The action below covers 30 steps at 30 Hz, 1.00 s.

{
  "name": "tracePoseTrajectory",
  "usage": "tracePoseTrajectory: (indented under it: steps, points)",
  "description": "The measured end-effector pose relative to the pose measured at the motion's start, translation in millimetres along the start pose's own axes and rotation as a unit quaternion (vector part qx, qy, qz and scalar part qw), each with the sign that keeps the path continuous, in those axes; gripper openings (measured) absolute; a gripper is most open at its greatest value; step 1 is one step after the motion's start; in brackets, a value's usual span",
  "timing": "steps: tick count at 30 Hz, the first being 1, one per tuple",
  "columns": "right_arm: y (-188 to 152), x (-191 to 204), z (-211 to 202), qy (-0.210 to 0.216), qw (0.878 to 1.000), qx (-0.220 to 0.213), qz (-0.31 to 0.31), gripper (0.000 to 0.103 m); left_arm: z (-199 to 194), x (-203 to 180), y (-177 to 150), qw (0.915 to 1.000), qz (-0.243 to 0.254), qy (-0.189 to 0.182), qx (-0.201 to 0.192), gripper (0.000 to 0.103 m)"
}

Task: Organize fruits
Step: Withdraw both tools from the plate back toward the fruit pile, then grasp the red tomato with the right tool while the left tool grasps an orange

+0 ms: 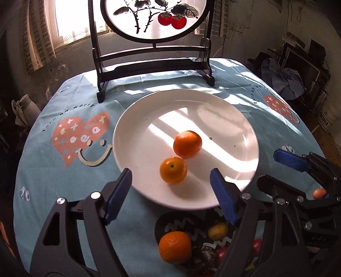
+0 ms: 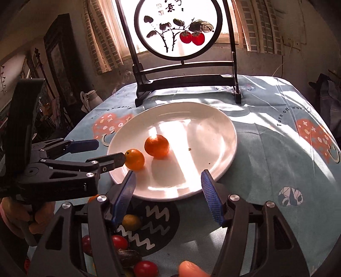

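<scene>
A white plate [image 1: 149, 119] holds two oranges: a near one [image 1: 173, 170] and a far one [image 1: 187, 143]. They also show in the right wrist view, near orange [image 2: 134, 159] and far orange [image 2: 156, 146], on the plate [image 2: 208, 127]. My left gripper [image 1: 171, 197] is open and empty, just short of the near orange. My right gripper [image 2: 168, 199] is open and empty over the plate's near rim. A black patterned bowl [image 1: 183, 223] near me holds an orange [image 1: 175, 247], a yellow fruit [image 1: 217, 230] and red cherry tomatoes [image 2: 119, 241].
A dark wooden stand with a round persimmon painting [image 1: 153, 19] stands at the table's far edge behind the plate. The table has a blue cloth [image 1: 64, 102] with heart prints. A white kettle [image 2: 90, 99] and clutter sit beyond the table's edges.
</scene>
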State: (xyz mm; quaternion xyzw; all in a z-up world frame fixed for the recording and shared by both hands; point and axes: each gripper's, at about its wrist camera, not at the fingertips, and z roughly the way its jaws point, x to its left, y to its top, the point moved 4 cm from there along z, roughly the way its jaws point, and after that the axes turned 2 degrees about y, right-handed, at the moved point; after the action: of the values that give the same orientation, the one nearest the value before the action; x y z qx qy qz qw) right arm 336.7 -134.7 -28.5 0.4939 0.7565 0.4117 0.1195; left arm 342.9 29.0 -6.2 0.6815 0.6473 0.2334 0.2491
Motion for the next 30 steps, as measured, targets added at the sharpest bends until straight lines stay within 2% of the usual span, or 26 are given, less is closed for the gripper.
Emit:
tracePoseTrajectory:
  steps: [1,2,6,10,13,15,17,20,22,25,30]
  points:
    - [-0.9,1.1,-7.2,0.003,1.0,-0.006,-0.002,0.065,-11.0,6.6,-4.2,0.9999,-0.008,0.0,-0.008,0.089]
    - [-2.2,1.4,-13.4,0.005,1.0,-0.011,-0.004,0.065,-22.2,14.1,-9.4,0.9997,-0.019,0.0,-0.017,0.091]
    - [-20.9,3.0,-30.4,0.01,1.0,-0.01,-0.013,0.065,-56.7,44.4,-44.4,0.9981,-0.055,-0.017,-0.022,0.091]
    - [-57.0,1.8,-37.9,0.009,1.0,0.014,-0.014,0.065,-82.3,69.9,-97.0,0.9968,-0.075,-0.004,-0.028,0.091]
    - [-79.0,2.6,-53.1,0.027,1.0,0.015,-0.004,0.065,-95.0,74.7,-133.7,0.9962,-0.076,0.007,-0.042,0.091]
    - [-91.5,3.1,-68.7,0.036,0.999,0.0,0.003,0.065,-100.1,72.2,-153.5,0.9961,-0.076,-0.001,-0.047,0.091]
    - [-106.0,2.9,-82.3,0.028,0.999,-0.004,0.014,0.065,-102.0,65.9,-169.2,0.9962,-0.069,-0.018,-0.05,0.091]
    - [-126.7,8.2,-96.1,0.026,0.999,0.008,0.02,0.065,-98.8,55.9,-184.7,0.9976,-0.041,-0.025,-0.05,0.091]
    - [-141.3,16.3,-102.5,0.008,1.0,0.018,0.01,0.065,-93.1,50.9,-188.7,0.9986,-0.028,-0.022,-0.039,0.091]
    - [-157.7,27.9,-107.0,-0.029,0.999,0.023,-0.011,0.065,-93.1,49.8,-189.2,0.9978,-0.031,-0.042,-0.041,0.095]
    - [-170.5,40.5,-100.7,-0.066,0.996,0.036,-0.042,0.065,-90.5,48.2,-192.4,0.9982,-0.028,-0.043,-0.031,0.095]
